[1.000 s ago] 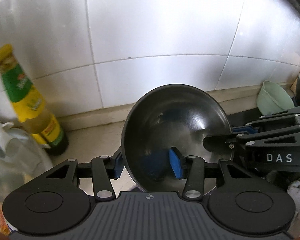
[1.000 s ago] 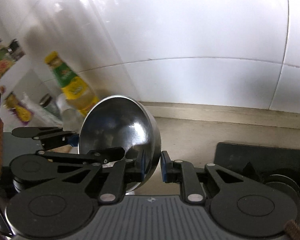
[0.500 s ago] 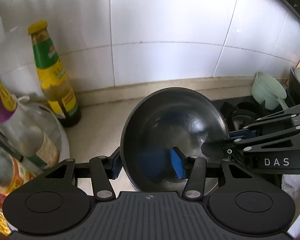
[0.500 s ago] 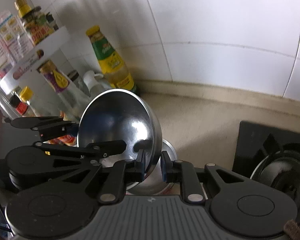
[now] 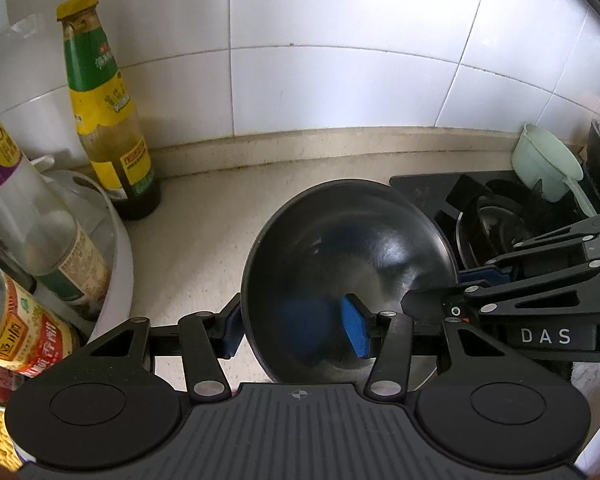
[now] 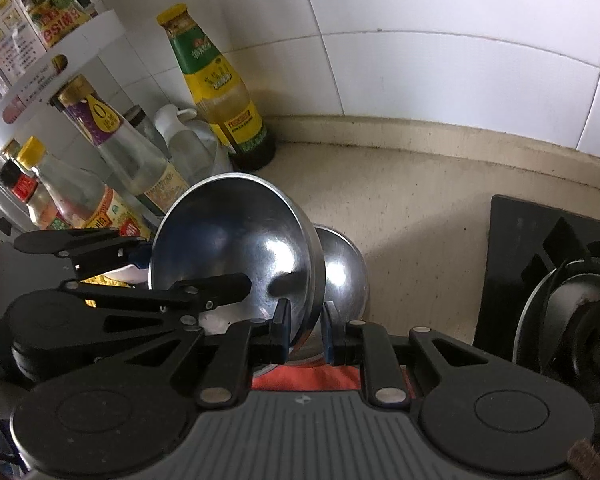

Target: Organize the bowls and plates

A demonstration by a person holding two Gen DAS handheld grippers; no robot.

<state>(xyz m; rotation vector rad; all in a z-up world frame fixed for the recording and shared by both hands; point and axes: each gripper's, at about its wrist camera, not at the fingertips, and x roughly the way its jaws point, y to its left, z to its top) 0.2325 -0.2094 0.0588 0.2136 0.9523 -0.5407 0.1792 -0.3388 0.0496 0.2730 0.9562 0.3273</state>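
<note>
A steel bowl (image 5: 348, 256) is held tilted above the counter by both grippers. My left gripper (image 5: 296, 328) is shut on its left rim, one blue pad (image 5: 354, 330) inside the bowl. My right gripper (image 6: 305, 330) is shut on the opposite rim; in the left wrist view it reaches in from the right (image 5: 480, 280). The bowl's outside shows in the right wrist view (image 6: 236, 252). A second steel bowl (image 6: 342, 272) sits upside down on the counter just behind and below the held one.
A green-and-yellow sauce bottle (image 5: 108, 120) stands by the tiled wall. A white rack (image 6: 60, 64) with several bottles is at the left. A black gas stove (image 6: 560, 264) is at the right, with a pale green funnel (image 5: 548, 164) behind it. Beige counter (image 6: 412, 216) lies between.
Both grippers have lowered the bowl and tilted down toward the counter. The rack bottles, the stove and the second bowl have come into view.
</note>
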